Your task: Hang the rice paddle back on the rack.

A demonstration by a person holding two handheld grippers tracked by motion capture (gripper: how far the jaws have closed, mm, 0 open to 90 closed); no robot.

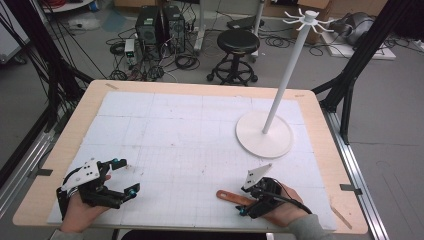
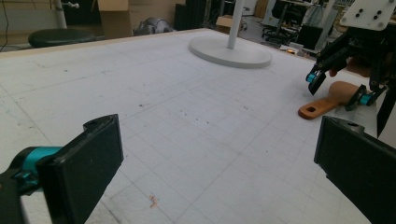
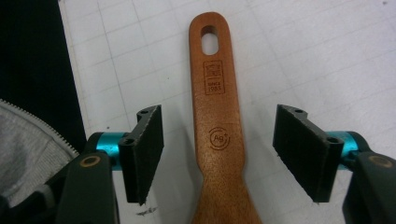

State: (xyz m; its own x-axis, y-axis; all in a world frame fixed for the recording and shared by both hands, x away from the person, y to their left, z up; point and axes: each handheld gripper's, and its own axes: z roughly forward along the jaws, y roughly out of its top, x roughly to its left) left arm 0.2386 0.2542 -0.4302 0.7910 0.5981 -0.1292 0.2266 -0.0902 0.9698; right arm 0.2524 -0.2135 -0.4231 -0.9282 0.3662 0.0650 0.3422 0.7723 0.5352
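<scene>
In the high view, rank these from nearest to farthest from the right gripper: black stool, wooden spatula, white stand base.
1. Wooden spatula: lying on the table between the right gripper's open jaws.
2. White stand base: on the table's far right part.
3. Black stool: on the floor past the table's far edge.

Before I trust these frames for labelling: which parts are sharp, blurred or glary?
High view: even light, soft overall, no glare on the table. Left gripper view: its near pads blur, and the wooden spatula is fairly clear. Right gripper view: the spatula's stamped marks read sharply, with soft shadow beside the pads.
</scene>
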